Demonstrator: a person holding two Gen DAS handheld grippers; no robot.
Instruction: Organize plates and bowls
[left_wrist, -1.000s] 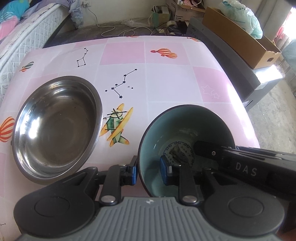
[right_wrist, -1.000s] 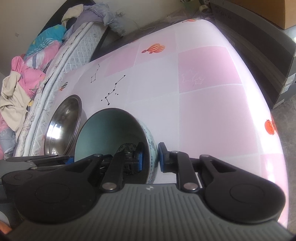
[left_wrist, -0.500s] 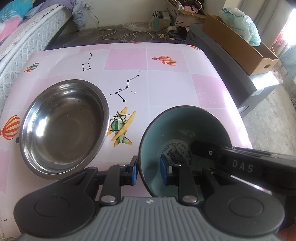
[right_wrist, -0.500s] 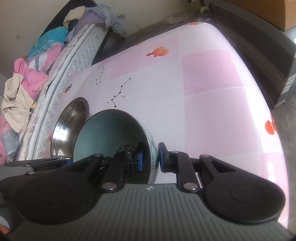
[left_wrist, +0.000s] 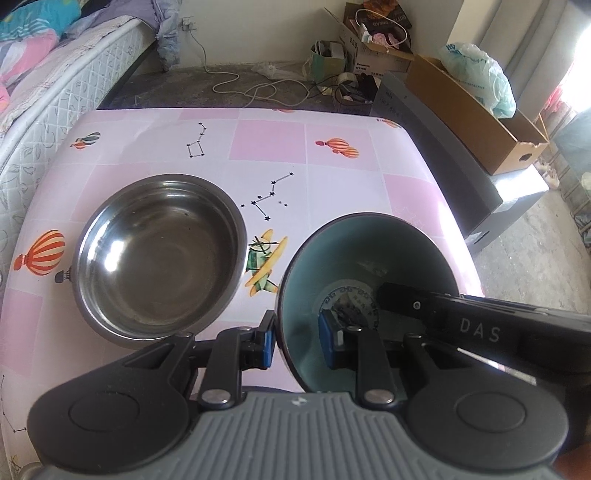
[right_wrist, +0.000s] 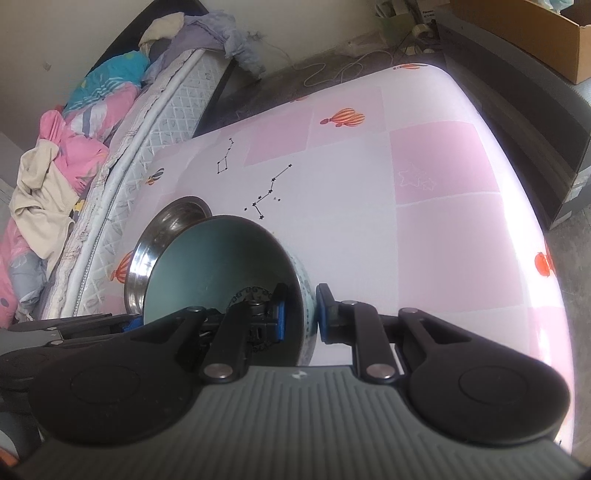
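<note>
- Both grippers have lifted the teal bowl (left_wrist: 369, 266) together over the last second: more of the pink surface (left_wrist: 343, 184) now shows beyond it than a moment ago, and the far edge of the surface sits lower in the left wrist view.
- The left gripper (left_wrist: 297, 341) is clamped on the bowl's near-left wall, one blue pad outside and one inside; nothing about that pinch has changed.
- The right gripper (right_wrist: 299, 314) pinches the opposite wall the same way, its jaws nearly together with only the thin wall between them. From the left view its black finger reaches across the bowl's inside.
- The bowl hangs tilted, its mouth turned away from the grippers.
- The steel bowl (left_wrist: 159, 254) sits empty on the surface, just left of and beyond the left gripper, close beside the teal bowl. It has not moved.
- My reading is that the teal bowl is clear of the surface, so the carry is under way; nesting it in the steel bowl looks the likely next step.
- A two-sided grip on a thin, glazed wall could slip if the hands drift apart.
</note>
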